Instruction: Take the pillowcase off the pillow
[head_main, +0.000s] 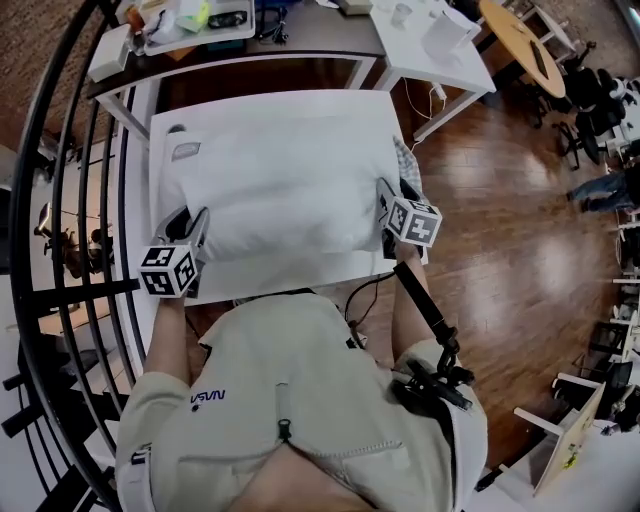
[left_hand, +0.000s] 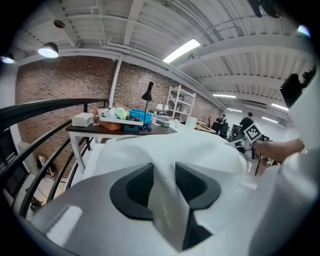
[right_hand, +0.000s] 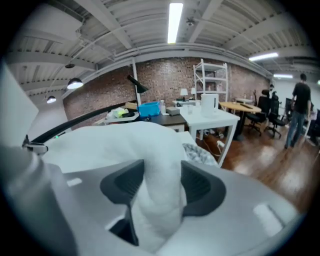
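The soft white cloth pillowcase (head_main: 280, 190) lies stuffed full on the flat white desk (head_main: 270, 275). The left claw (head_main: 195, 228) is clamped on its near left corner. The right claw (head_main: 385, 200) squeezes a fat bunch at the near right corner. This looks like the grabbing step. Next, the cloth needs pulling off the pillow inside.

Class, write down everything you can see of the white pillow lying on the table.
The pillow is white, soft-looking cloth, plump and lightly creased, lying across the white table. A small grey label sits near its far left corner. The left gripper pinches a thin fold at its near left corner; the right gripper clamps a thick bunch at its near right corner.
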